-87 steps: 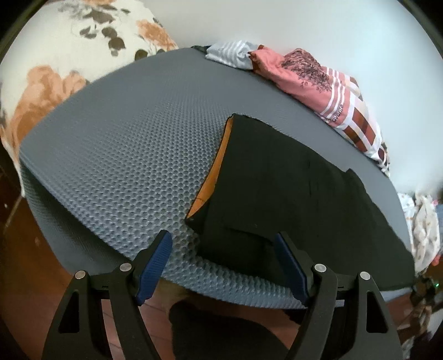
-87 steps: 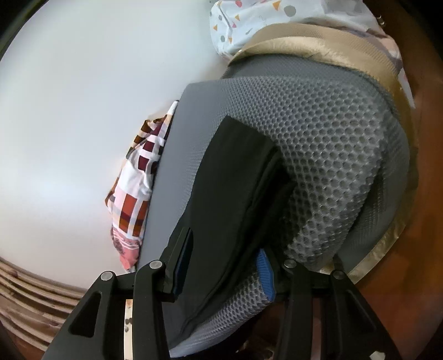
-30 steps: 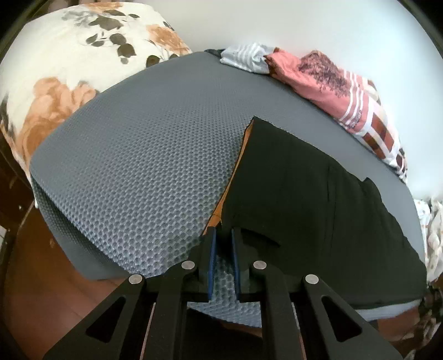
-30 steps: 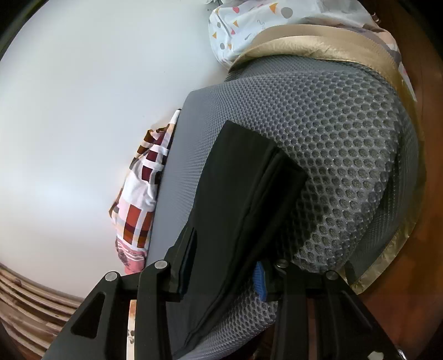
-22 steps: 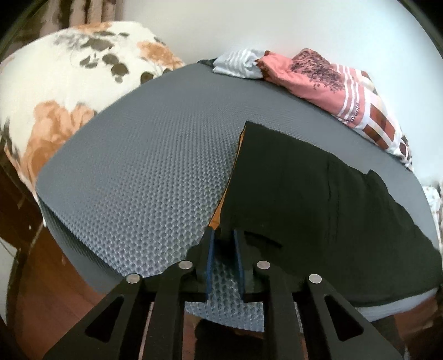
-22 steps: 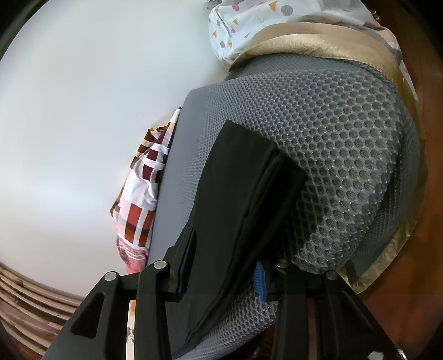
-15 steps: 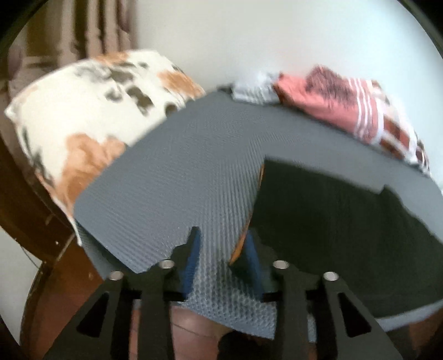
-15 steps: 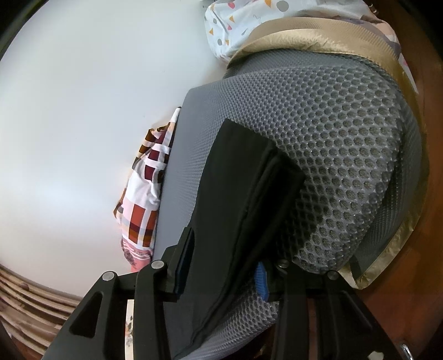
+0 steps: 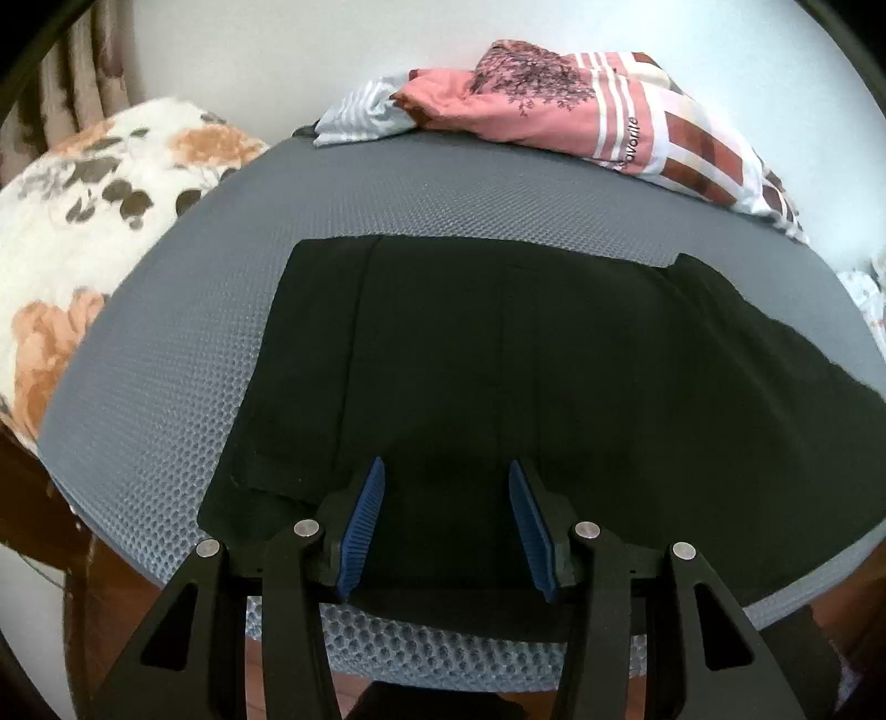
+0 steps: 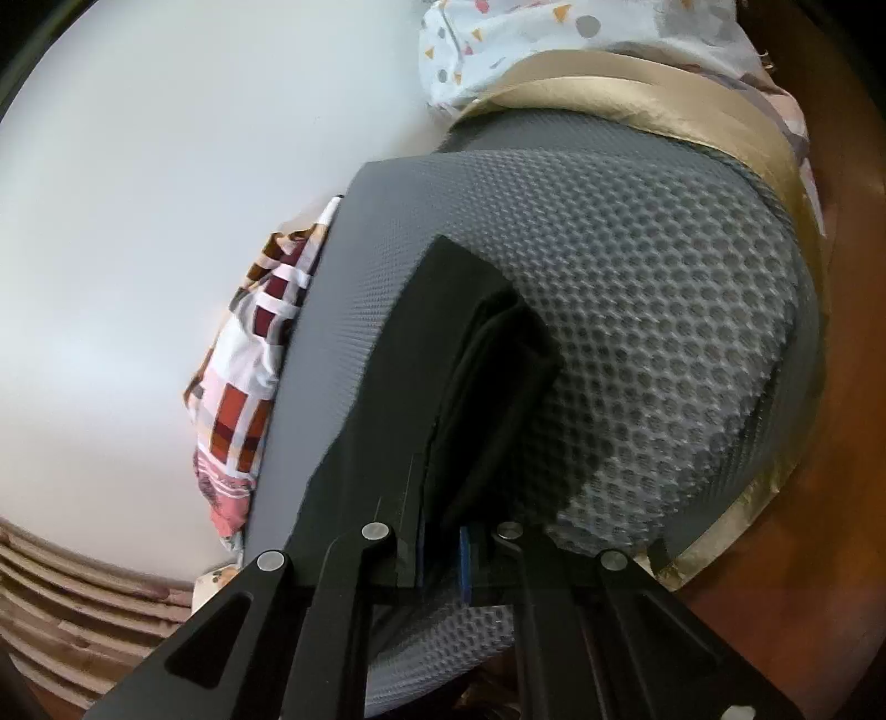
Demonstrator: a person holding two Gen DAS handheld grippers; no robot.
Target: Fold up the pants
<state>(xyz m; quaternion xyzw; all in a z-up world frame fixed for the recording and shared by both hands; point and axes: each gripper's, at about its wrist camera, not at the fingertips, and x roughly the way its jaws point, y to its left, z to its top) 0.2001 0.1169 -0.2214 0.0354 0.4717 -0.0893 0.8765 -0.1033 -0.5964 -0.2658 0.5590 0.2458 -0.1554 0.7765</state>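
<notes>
The black pants (image 9: 526,360) lie flat on a grey honeycomb mat (image 9: 183,343). In the left wrist view they fill the middle, waist end at the left. My left gripper (image 9: 446,518) is open, its blue pads (image 9: 362,520) over the pants' near edge, holding nothing. In the right wrist view the pants (image 10: 443,360) run away from me, with the far end folded over. My right gripper (image 10: 440,559) is shut on the near edge of the pants.
A pink and striped heap of clothes (image 9: 581,116) lies along the mat's far edge by the white wall. A floral pillow (image 9: 83,221) is at the left. A patterned white cloth (image 10: 554,44) and tan fabric (image 10: 637,99) lie beyond the mat's far end. Wooden floor shows below.
My left gripper let go of the pants' corner, opened and moved right over the near edge. The orange lining no longer shows. My right gripper closed on the pants' near edge.
</notes>
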